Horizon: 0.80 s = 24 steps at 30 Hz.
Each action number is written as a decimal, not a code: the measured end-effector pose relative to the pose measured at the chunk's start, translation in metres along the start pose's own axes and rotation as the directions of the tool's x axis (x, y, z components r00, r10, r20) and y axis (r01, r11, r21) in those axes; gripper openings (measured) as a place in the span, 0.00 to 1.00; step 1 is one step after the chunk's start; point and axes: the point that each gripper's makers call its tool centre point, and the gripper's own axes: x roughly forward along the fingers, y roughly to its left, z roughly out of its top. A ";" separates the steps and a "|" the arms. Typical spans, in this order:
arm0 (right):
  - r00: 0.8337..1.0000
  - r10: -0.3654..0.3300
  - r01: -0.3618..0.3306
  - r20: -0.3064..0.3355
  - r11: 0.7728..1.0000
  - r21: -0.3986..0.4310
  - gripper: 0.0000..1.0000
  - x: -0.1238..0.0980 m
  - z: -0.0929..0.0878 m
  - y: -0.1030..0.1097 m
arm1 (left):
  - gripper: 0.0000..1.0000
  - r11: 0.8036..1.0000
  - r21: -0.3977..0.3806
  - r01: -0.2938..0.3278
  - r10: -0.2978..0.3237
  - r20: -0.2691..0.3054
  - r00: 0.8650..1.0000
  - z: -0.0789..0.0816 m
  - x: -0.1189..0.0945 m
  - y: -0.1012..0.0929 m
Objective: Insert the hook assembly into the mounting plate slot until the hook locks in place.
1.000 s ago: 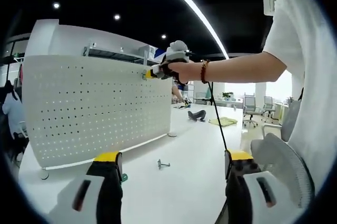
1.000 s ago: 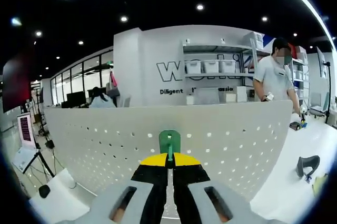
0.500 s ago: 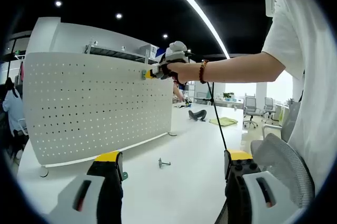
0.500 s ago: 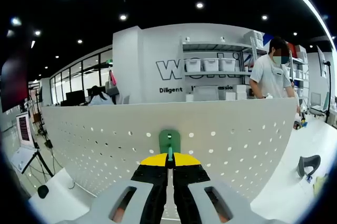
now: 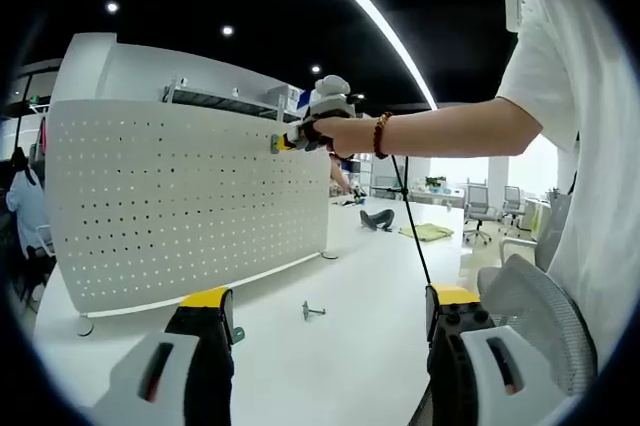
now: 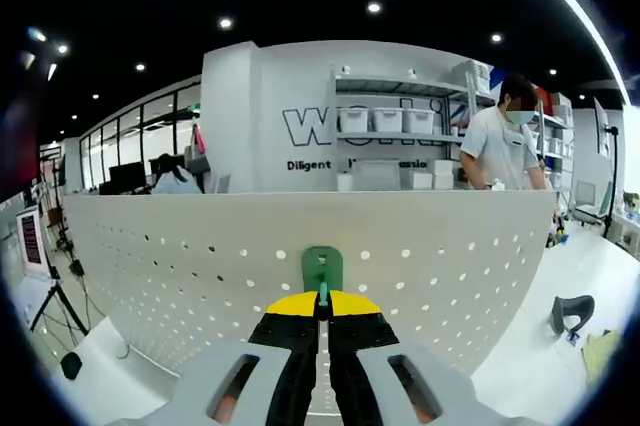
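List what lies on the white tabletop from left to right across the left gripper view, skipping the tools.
White perforated pegboard panel → small grey metal hook lying on the table → dark curved object → yellow-green cloth.

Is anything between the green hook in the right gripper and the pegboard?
Nothing visible. The right gripper is shut on the green hook, whose plate sits right in front of the pegboard near its top edge. In the left gripper view, the hook meets the board with no gap showing.
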 end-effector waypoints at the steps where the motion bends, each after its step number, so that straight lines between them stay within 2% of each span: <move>1: 1.000 -0.005 0.005 -0.001 1.000 -0.004 0.01 0.000 0.000 0.000 | 0.81 1.000 -0.002 -0.001 0.001 0.000 1.000 0.000 0.000 0.000; 6: 1.000 0.001 -0.001 0.000 1.000 -0.009 0.01 0.000 -0.003 0.000 | 0.81 1.000 -0.005 -0.001 0.001 -0.002 1.000 -0.001 0.000 0.001; 10: 1.000 0.022 -0.023 -0.003 0.998 -0.057 0.01 -0.001 -0.003 0.001 | 0.82 1.000 -0.024 -0.004 0.005 0.021 1.000 0.004 0.001 0.002; 17: 0.999 0.050 -0.048 0.009 0.992 -0.116 0.02 -0.003 -0.003 0.002 | 0.83 1.000 -0.011 -0.008 0.008 0.008 1.000 0.003 0.002 0.002; 24: 0.997 0.076 -0.074 0.013 0.991 -0.115 0.06 -0.007 -0.006 0.000 | 0.83 1.000 -0.018 -0.014 0.014 0.009 1.000 0.004 0.002 0.000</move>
